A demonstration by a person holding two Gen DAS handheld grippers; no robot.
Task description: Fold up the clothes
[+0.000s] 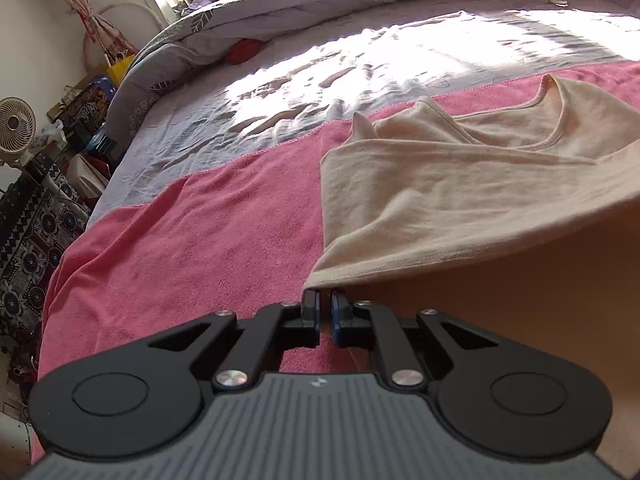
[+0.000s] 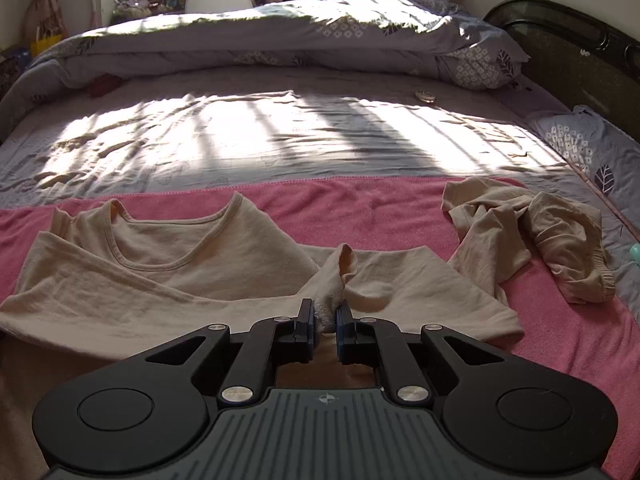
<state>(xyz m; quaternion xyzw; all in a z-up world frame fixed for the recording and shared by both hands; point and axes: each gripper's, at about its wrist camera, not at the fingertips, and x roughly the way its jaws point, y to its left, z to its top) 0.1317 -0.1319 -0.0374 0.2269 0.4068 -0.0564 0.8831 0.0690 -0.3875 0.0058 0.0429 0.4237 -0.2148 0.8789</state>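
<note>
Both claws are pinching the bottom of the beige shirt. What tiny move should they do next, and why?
Probably carry the hem forward toward the collar. The left gripper and right gripper each pinch the bottom edge of the shirt, lifted off the pink towel, while the neck end lies flat. Laying the hem there would fold it in half.

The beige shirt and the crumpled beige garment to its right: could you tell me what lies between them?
In the right wrist view, only a strip of pink towel lies between the beige shirt and the crumpled garment.

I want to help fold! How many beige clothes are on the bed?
2: a beige cotton top spread on the pink towel, and crumpled beige shorts to its right. More could be hidden.
</note>
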